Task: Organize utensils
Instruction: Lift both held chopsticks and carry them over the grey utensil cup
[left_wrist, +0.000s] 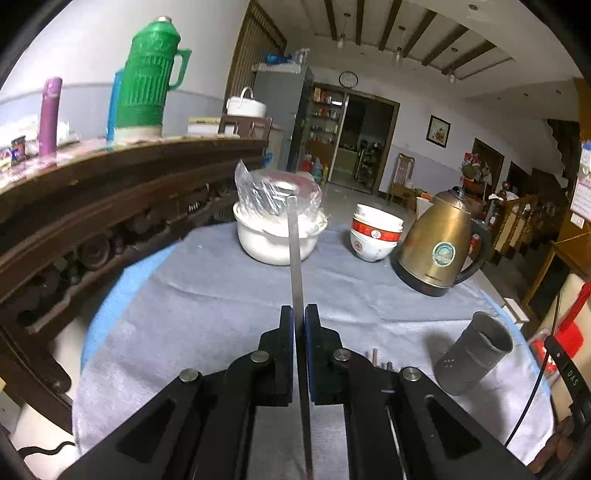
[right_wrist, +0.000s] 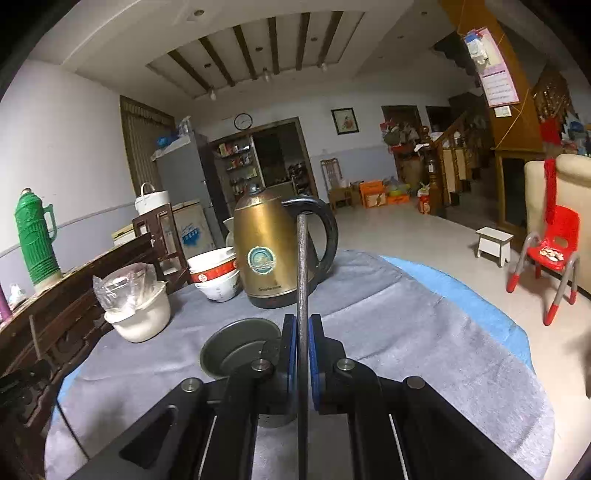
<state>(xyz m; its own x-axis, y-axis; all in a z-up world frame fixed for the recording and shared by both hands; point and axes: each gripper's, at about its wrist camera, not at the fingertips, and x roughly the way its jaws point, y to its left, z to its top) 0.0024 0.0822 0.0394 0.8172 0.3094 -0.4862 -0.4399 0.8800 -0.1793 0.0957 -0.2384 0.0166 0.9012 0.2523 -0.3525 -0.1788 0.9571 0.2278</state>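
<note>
Both claws, left (left_wrist: 299, 314) and right (right_wrist: 303, 321), were clamped on thin utensils (left_wrist: 295, 243) (right_wrist: 303, 266). I judged them stiff, light, slippery metal; gripped mid-shaft, they could pivot. The holder (left_wrist: 474, 354) stood near the table's right edge.

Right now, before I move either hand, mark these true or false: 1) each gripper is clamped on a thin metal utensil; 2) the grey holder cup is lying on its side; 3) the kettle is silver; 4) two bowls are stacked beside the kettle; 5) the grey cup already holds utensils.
1) True. The left gripper is shut on a flat metal utensil, and the right gripper on a dark metal utensil.
2) False. The grey holder cup stands upright on the grey cloth.
3) False. The kettle is gold-bronze with a black handle.
4) True. The red-and-white bowls are stacked left of the kettle.
5) False. The right wrist view into its mouth shows nothing inside.
</note>
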